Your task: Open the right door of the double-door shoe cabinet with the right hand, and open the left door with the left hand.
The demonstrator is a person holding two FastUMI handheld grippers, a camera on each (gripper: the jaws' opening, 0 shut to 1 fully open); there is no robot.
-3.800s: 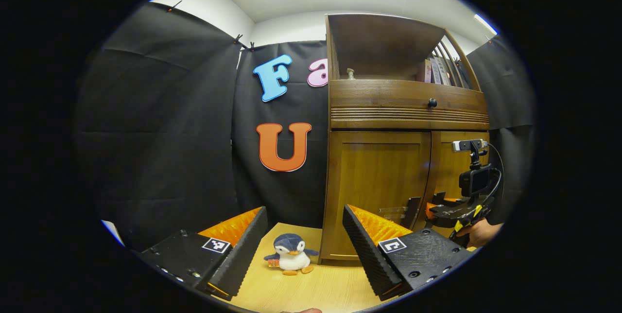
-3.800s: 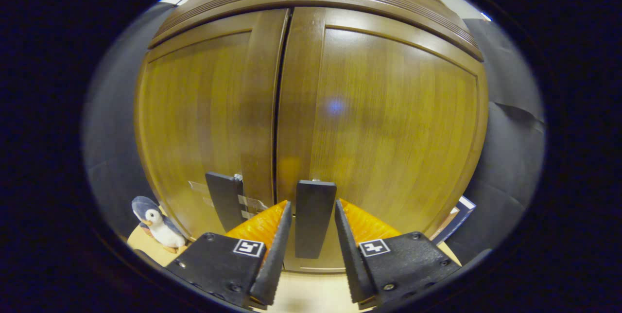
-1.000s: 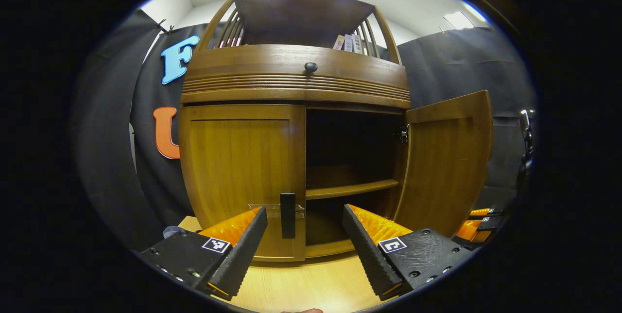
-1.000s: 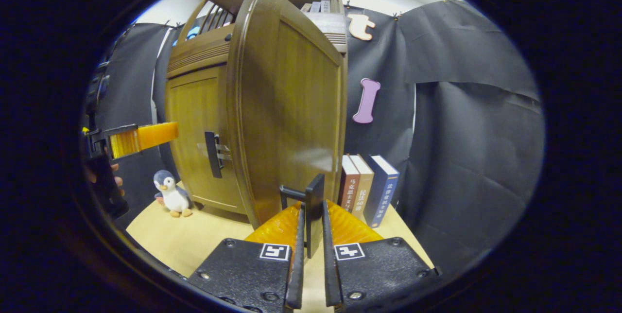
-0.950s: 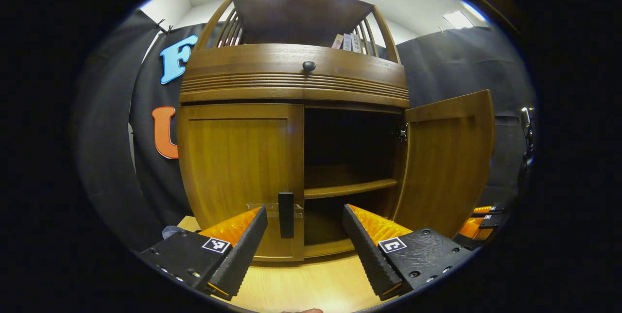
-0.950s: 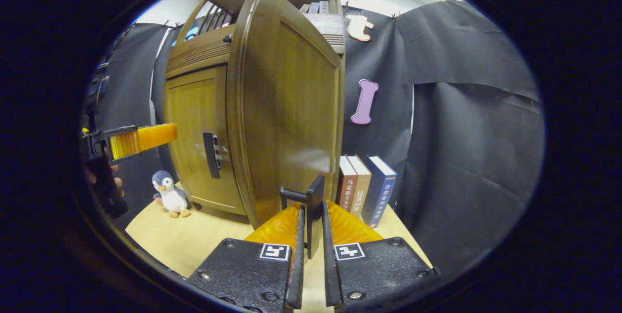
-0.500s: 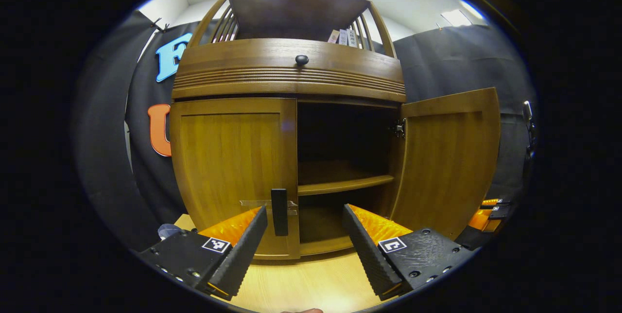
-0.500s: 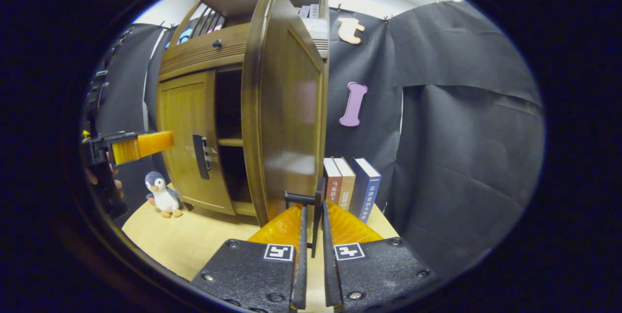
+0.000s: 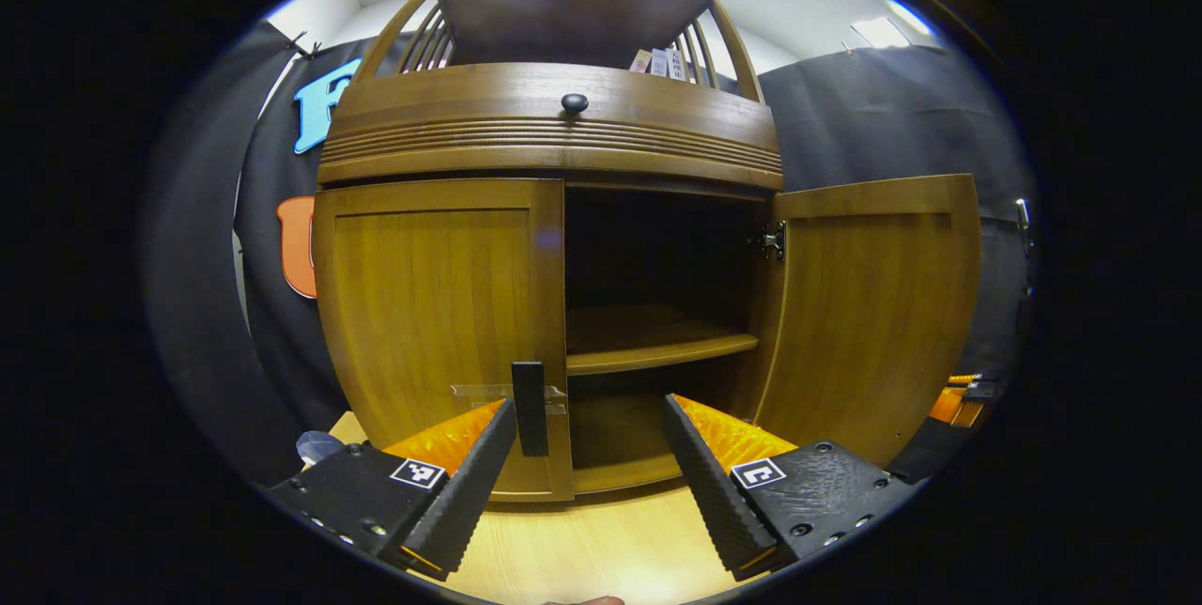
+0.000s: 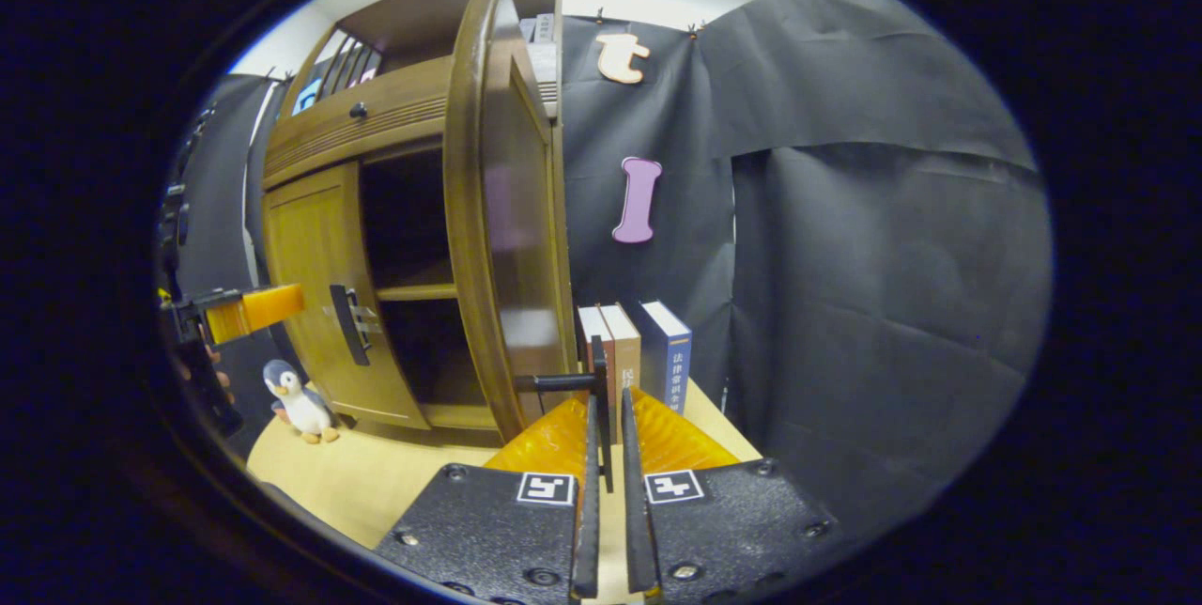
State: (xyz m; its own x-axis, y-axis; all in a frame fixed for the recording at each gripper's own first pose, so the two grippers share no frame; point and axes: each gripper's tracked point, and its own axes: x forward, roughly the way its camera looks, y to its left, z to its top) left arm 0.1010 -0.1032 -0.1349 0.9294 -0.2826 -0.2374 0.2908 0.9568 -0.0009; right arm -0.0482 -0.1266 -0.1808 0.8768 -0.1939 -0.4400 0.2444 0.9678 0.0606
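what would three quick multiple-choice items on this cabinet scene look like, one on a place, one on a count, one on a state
1. Where is the toy penguin?
A. on the inner shelf
B. on the table by the closed left door
C. on top of the books

2. How many books stand upright beside the cabinet?
A. one
B. three
C. five

3. What is the state of the right tool?
A. shut on the right door handle
B. wide open, holding nothing
C. resting flat on the table

Answers:
1. B, it sits on the table near the left door in the right gripper view.
2. B, three spines show side by side.
3. A, its fingers pinch the right door handle on the swung-out right door, while the left tool is open near the left door handle.
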